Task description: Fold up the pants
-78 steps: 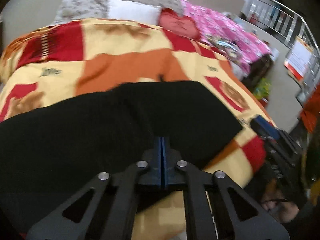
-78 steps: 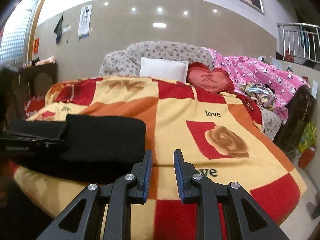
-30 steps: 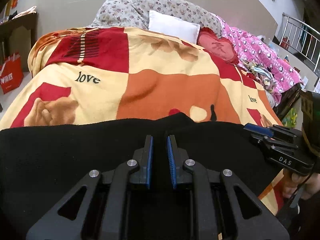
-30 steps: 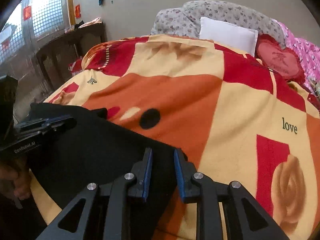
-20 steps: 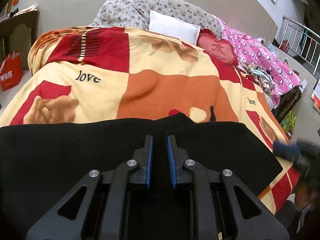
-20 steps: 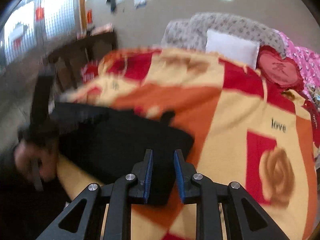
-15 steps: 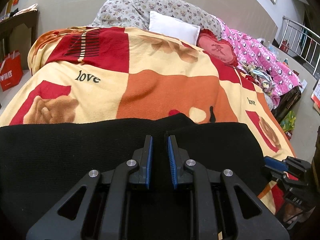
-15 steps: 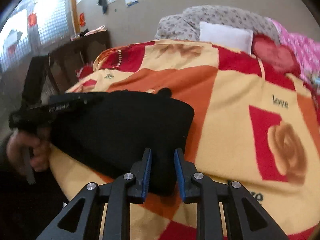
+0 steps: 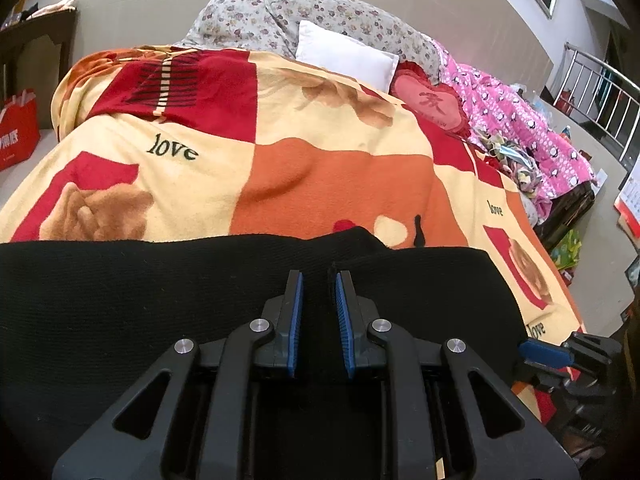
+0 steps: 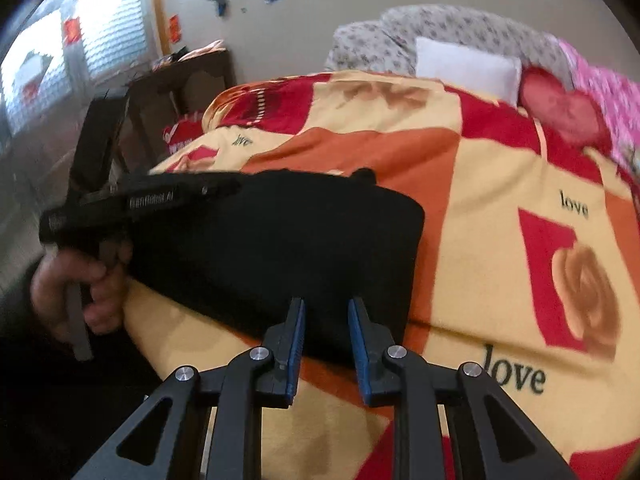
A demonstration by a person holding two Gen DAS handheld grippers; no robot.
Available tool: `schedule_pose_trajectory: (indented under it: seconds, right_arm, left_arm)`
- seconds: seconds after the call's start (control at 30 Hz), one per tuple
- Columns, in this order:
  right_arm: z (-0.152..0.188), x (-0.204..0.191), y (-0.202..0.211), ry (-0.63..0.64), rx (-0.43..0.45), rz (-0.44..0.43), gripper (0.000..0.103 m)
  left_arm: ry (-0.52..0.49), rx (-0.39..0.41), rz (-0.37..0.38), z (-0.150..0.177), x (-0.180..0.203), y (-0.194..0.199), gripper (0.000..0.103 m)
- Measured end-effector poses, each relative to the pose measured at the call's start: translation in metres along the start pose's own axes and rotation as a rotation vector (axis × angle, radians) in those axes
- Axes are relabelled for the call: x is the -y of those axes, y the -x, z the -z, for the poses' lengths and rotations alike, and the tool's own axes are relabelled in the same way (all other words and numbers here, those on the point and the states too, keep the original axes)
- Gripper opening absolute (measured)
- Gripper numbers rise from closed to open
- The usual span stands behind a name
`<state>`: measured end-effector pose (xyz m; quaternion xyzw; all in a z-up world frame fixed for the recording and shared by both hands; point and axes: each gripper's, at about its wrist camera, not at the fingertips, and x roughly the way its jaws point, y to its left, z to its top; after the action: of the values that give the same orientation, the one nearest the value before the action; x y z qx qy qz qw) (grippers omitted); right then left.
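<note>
The black pants [image 9: 160, 288] lie folded flat at the near edge of the bed. In the right wrist view they [image 10: 288, 248] form a thick dark block with a rounded right corner. My left gripper [image 9: 317, 280] is open and empty, hovering just over the pants' middle. It also shows in the right wrist view [image 10: 224, 190], held by a hand over the pants' left part. My right gripper [image 10: 326, 304] is open and empty at the pants' near right edge. It shows at the lower right of the left wrist view [image 9: 536, 350].
The bed carries a red, orange and cream blanket [image 9: 340, 168] with "love" printed on it. A white pillow [image 9: 344, 54], a red heart cushion [image 9: 430, 100] and a pink quilt [image 9: 524, 120] lie at the head. A dark wooden table [image 10: 176, 84] stands to the left.
The left gripper opened and let go of the pants, which now lie flat. The right gripper drew back from over the pants to their near right edge.
</note>
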<state>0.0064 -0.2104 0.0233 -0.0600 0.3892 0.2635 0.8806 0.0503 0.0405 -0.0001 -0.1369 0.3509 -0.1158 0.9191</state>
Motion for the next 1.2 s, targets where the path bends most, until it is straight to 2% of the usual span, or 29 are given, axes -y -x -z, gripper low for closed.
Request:
schedule_pose_trajectory:
  seconds: [0.1,0.17,0.2,0.27,0.3,0.33,0.43,0.57,0.6,0.67,0.7,0.73,0.77,0.83,0.9,0.93,1.03,1.1,1.17,1.2]
  right_arm:
    - [-0.016,-0.009,0.018,-0.001,0.092,0.007,0.021]
    - [-0.025,-0.015,0.019,0.005,0.120,0.025,0.026]
    - [-0.028,-0.015,0.012,0.004,0.105,0.024,0.027]
    - [-0.022,-0.018,-0.015,0.023,0.004,0.006,0.029]
    - [-0.015,-0.020,-0.025,0.044,-0.017,0.025,0.029]
    - [-0.011,-0.022,-0.022,0.064,0.040,0.039,0.029]
    - [-0.021,-0.021,-0.014,0.020,-0.003,0.041,0.029]
    - [-0.051,-0.013,-0.001,-0.058,0.094,0.027,0.029]
    - [-0.056,-0.015,-0.005,-0.054,0.092,0.034,0.029]
    - [-0.060,-0.020,-0.028,-0.017,0.037,0.026,0.031]
    - [-0.055,-0.023,-0.049,0.012,-0.047,0.022,0.032]
    - [-0.050,-0.026,-0.053,0.040,-0.046,0.036,0.034]
    - [-0.047,-0.031,-0.053,0.080,0.003,0.058,0.034]
    - [-0.045,-0.032,-0.055,0.102,0.002,0.060,0.034]
    - [-0.050,-0.026,-0.050,0.067,-0.013,0.035,0.034]
    - [-0.051,-0.024,-0.042,0.067,0.006,0.031,0.034]
    - [-0.051,-0.022,-0.010,0.113,0.129,0.106,0.034]
    - [-0.047,-0.020,-0.009,0.093,0.105,0.091,0.034]
    - [-0.034,-0.026,-0.019,0.094,0.030,0.068,0.034]
    - [-0.026,-0.032,-0.029,0.116,-0.022,0.085,0.035]
  left_arm:
    - [-0.002,0.001,-0.002,0.000,0.000,0.000,0.017]
    - [0.000,0.001,0.000,0.000,-0.001,0.000,0.017]
    - [0.001,0.001,0.001,0.000,0.000,0.000,0.017]
    - [0.000,0.001,0.001,0.000,0.000,0.000,0.016]
    - [0.000,0.001,0.002,0.000,0.000,0.000,0.016]
    - [0.001,0.001,0.002,0.000,-0.001,0.000,0.017]
    - [-0.001,0.004,-0.003,0.000,0.000,0.000,0.017]
    - [-0.005,0.014,-0.017,0.000,0.001,0.002,0.017]
    - [-0.007,0.015,-0.018,0.000,0.001,0.002,0.017]
    - [-0.004,0.016,-0.014,0.001,0.001,0.002,0.017]
    - [0.000,0.015,-0.009,0.001,0.002,0.002,0.017]
    - [0.003,0.015,-0.006,0.001,0.001,0.003,0.017]
    - [0.005,0.014,-0.003,0.001,0.001,0.003,0.017]
    - [0.004,0.014,-0.001,0.002,0.002,0.003,0.017]
    - [0.005,0.014,-0.003,0.002,0.002,0.003,0.017]
    - [0.005,0.015,-0.004,0.002,0.002,0.004,0.017]
    - [0.003,0.015,-0.004,0.002,0.002,0.004,0.017]
    - [0.003,0.015,-0.004,0.002,0.002,0.003,0.017]
    - [0.004,0.015,-0.004,0.002,0.002,0.003,0.017]
    - [0.004,0.015,-0.003,0.002,0.002,0.003,0.017]
